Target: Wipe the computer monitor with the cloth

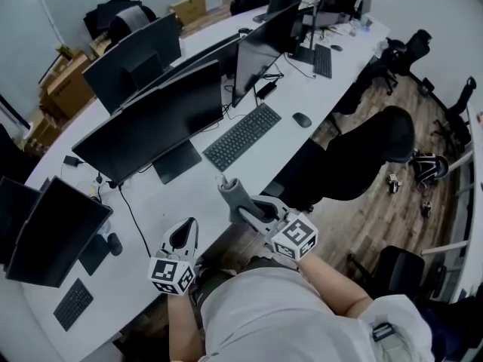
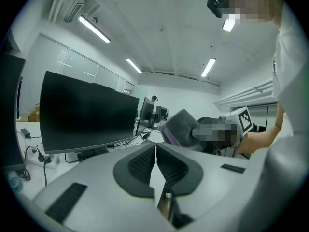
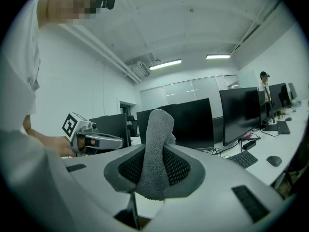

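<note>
**A:** What's nearest?

**B:** The left gripper [image 1: 183,232], jaws pressed together on nothing, over the desk's [image 1: 162,202] near edge. Just beside it, the right gripper [image 1: 240,210] is clamped on the cloth [image 1: 229,190]. The cloth stands up out of the jaws, clear of any screen.

**A:** How will the cloth handle?

**B:** Light, soft and floppy, I'd judge. It's grey fleece, folded thick. It's pinched low down, so the free top may bend over on contact. A hold nearer the top should give a firmer wipe. The monitor [image 1: 155,127] looks thin and glossy, so gentle pressure only.

**A:** Where is that monitor?

**B:** Past the grippers, toward the desk's middle, well apart from the cloth and not yet touched.

**A:** Counts?

**B:** One cloth, two grippers. Three keyboards [image 1: 241,136] along the near edge. At least six monitors on the desk, but the far ones overlap, so I can't fix the number
</note>
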Tool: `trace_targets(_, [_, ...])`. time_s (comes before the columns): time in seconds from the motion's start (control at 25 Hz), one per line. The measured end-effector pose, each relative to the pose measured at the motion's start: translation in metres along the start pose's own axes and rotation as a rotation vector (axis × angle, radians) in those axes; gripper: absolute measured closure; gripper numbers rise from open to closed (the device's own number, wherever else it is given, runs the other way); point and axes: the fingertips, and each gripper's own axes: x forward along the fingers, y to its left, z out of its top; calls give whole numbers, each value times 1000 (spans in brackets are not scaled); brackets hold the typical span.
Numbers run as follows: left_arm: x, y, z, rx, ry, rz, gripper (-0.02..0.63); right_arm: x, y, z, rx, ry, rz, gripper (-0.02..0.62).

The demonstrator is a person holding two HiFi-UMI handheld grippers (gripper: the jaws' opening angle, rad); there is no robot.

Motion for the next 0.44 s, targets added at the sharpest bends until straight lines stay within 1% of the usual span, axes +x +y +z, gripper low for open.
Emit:
trace_targets(0.28, [8,-10,-3,26,0,-24,609,-14,-4,-6,-23,-6,-25,500])
trace_targets(0.44, [11,-15,-4,30,-4,-29,610,-20,-7,-8,-16,-16,-37,500])
